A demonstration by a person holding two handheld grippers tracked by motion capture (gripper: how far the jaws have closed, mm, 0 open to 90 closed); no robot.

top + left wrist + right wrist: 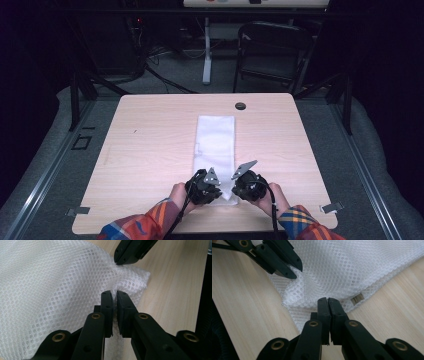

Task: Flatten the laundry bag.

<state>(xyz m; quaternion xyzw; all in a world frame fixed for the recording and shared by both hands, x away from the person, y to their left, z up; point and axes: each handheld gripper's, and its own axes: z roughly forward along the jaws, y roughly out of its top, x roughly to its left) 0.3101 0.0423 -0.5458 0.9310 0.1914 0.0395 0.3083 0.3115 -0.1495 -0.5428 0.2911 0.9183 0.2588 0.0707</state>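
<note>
A white mesh cloth (215,142) lies folded into a long strip down the middle of the wooden table (150,145). Both grippers sit at its near end. My left gripper (113,293) is shut, with a fold of the mesh cloth (50,290) pinched between its pads. My right gripper (327,300) is shut on the near edge of the cloth (352,267), beside a small tab (357,298) at the hem. In the high view the left gripper (212,192) and the right gripper (236,189) are close together, each held by a hand in a plaid sleeve.
A dark round grommet (240,106) sits in the table near its far edge. Behind the table stand a black chair (272,50) and a white desk leg (206,55). Bare wood lies on both sides of the cloth.
</note>
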